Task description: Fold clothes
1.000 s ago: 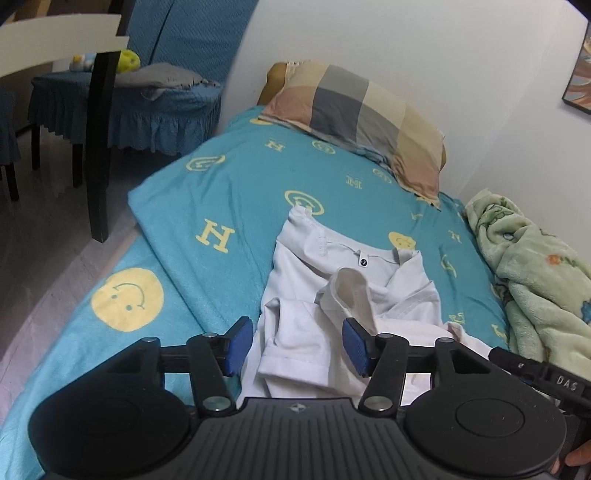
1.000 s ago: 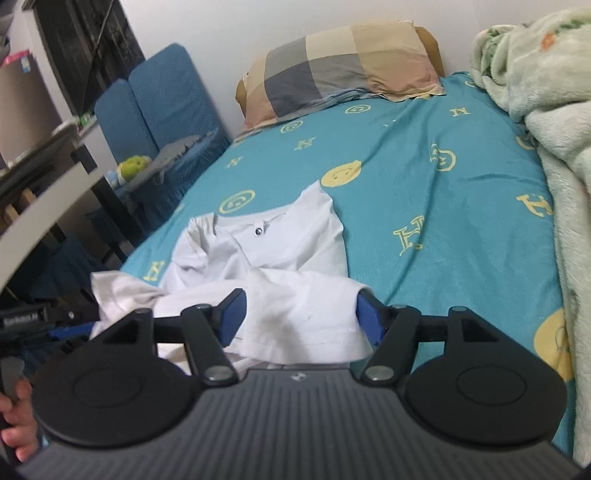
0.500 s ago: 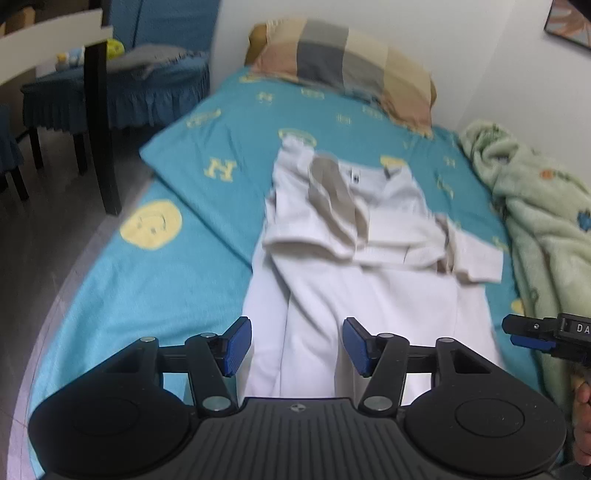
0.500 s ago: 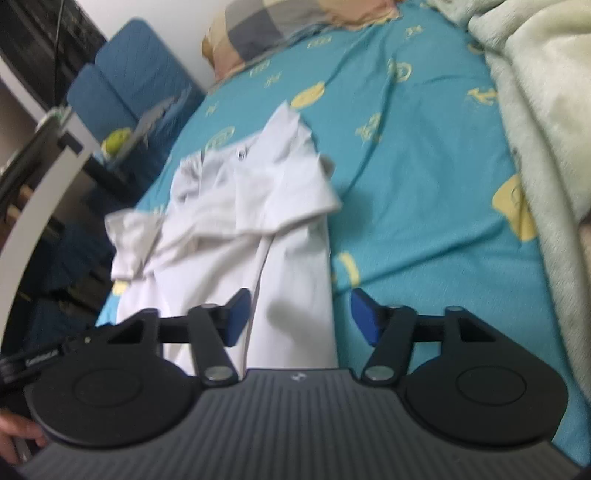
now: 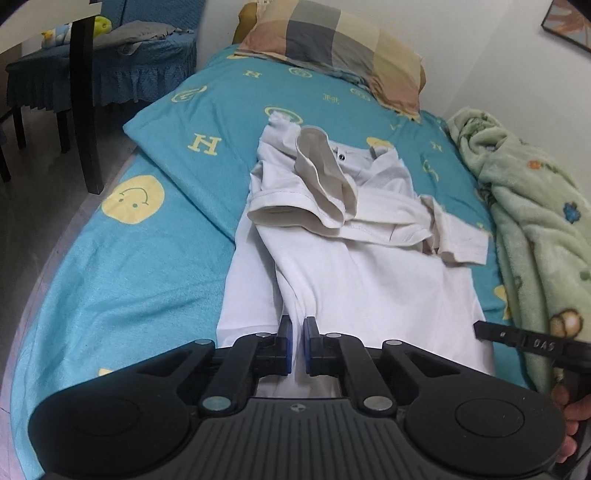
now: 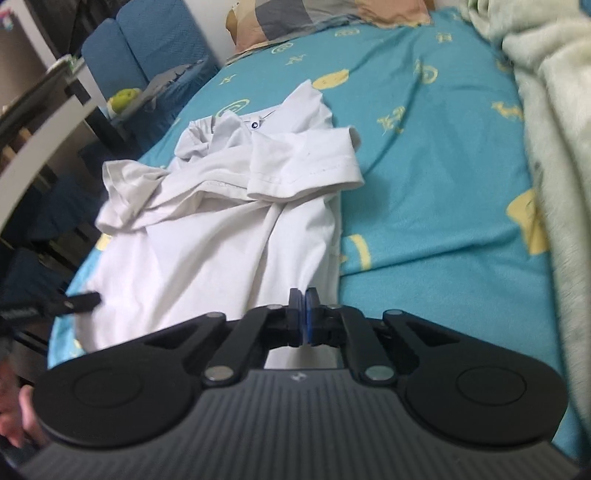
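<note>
Shirt [image 5: 354, 280] on bed [image 5: 140, 266], pillow [image 5: 332, 48] behind it.

We saw soft, even indoor light with only faint shadows. The left wrist view was sharp; the right wrist view was blurred, worst over the green blanket [image 6: 546, 122]. Fisheye bending curved the bed [image 5: 122, 266] edge and darkened corners.

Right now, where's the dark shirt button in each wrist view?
Left wrist: button upper centre, at the collar, right of the flipped-up sleeve.
Right wrist: button upper left of centre, at the collar.
Shared landmark: checked pillow at the head of the bed.
</note>
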`<state>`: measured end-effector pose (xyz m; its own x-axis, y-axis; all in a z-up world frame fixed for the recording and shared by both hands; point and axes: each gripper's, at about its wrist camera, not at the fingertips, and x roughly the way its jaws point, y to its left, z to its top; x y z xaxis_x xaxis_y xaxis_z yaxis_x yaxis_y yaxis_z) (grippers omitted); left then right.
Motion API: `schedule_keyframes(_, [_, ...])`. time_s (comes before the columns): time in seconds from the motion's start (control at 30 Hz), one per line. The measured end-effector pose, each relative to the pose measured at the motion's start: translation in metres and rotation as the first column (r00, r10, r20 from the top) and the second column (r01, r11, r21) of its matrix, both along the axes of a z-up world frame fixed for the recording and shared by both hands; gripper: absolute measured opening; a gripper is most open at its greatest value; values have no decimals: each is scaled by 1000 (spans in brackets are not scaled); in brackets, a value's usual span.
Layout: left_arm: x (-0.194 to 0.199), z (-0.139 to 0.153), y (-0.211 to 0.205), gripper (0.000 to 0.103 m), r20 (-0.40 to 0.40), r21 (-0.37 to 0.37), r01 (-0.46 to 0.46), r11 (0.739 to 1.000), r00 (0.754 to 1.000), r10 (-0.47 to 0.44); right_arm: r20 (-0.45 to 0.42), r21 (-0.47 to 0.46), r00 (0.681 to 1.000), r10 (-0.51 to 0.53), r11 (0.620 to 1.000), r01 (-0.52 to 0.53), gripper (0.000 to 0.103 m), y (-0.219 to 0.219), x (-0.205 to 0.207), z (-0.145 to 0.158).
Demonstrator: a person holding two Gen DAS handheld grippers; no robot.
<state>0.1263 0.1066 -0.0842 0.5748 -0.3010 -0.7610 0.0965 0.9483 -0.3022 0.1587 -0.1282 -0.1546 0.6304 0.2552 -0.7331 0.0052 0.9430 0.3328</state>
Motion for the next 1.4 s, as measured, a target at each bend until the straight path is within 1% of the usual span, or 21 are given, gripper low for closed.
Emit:
schedule_keyframes(0.17, [-10, 10, 22, 5, -14, -67, -66, 996, 998, 65, -21, -13, 999, -36, 999, 36, 4, -10, -5, 4])
schedule_keyframes(0.37, [0, -5, 16, 6, -58, 5, -75, 997, 995, 76, -49, -8, 998, -46, 999, 45, 4, -11, 2, -6])
schedule_keyframes(0.5, [-3, -5, 19, 9, -61, -23, -103, 994, 993, 101, -38, 112, 993, -108, 987, 111, 6, -27, -3, 2])
schedule_keyframes(0.6, [-12, 3, 23, 12, -48, -72, -140, 988, 989, 137, -37, 238, 981, -192, 951, 196, 7, -46, -14, 11])
schedule_keyframes(0.67, [-20, 8, 25, 25, -56, -142, -168, 976, 985, 161, -52, 330, 974, -218, 917, 223, 7, -56, -23, 14])
schedule_keyframes(0.73, [-28, 10, 26, 28, -80, -223, -187, 957, 982, 173, -89, 395, 975, -203, 891, 221, 7, -57, -30, 13])
schedule_keyframes(0.8, [-37, 7, 24, 38, -123, -315, -199, 928, 978, 168, -143, 460, 974, -175, 860, 222, 7, -53, -35, 6])
schedule_keyframes(0.83, [-41, 5, 23, 48, -147, -357, -209, 911, 975, 166, -174, 489, 971, -166, 841, 232, 7, -49, -37, 1])
schedule_keyframes(0.87, [-45, 2, 21, 54, -171, -387, -225, 894, 970, 170, -205, 518, 966, -156, 820, 242, 8, -45, -39, -4])
schedule_keyframes(0.9, [-48, -2, 20, 56, -191, -407, -246, 880, 965, 181, -237, 544, 960, -149, 798, 258, 8, -42, -40, -10])
schedule_keyframes(0.97, [-53, -9, 18, 68, -234, -450, -288, 845, 952, 199, -305, 590, 941, -145, 747, 306, 9, -38, -39, -22])
schedule_keyframes(1.0, [-53, -14, 18, 70, -257, -478, -310, 822, 944, 207, -340, 606, 929, -144, 722, 334, 18, -36, -39, -28])
schedule_keyframes(1.03, [-53, -20, 19, 74, -280, -504, -333, 797, 936, 214, -373, 618, 916, -147, 697, 363, 35, -35, -39, -34])
schedule_keyframes(1.07, [-52, -25, 19, 79, -304, -524, -357, 773, 926, 222, -397, 630, 905, -149, 673, 388, 44, -34, -41, -38])
schedule_keyframes(1.1, [-51, -31, 19, 81, -331, -532, -385, 754, 914, 233, -419, 642, 896, -148, 649, 408, 56, -33, -42, -43])
schedule_keyframes(1.13, [-49, -38, 19, 81, -359, -538, -414, 734, 901, 244, -436, 651, 888, -147, 630, 424, 62, -32, -42, -47])
schedule_keyframes(1.17, [-48, -45, 21, 82, -392, -545, -447, 709, 884, 256, -450, 656, 880, -154, 611, 442, 62, -31, -42, -51])
schedule_keyframes(1.23, [-46, -61, 23, 83, -462, -565, -517, 643, 844, 272, -477, 665, 863, -166, 574, 478, 62, -29, -43, -60])
schedule_keyframes(1.3, [-42, -77, 24, 83, -520, -573, -567, 592, 809, 272, -498, 677, 848, -184, 528, 512, 62, -28, -42, -69])
schedule_keyframes(1.33, [-40, -84, 25, 83, -542, -579, -587, 565, 795, 271, -506, 683, 840, -194, 504, 528, 62, -27, -41, -73])
schedule_keyframes(1.4, [-36, -97, 25, 83, -566, -608, -613, 504, 780, 267, -518, 695, 827, -217, 457, 555, 62, -26, -40, -81])
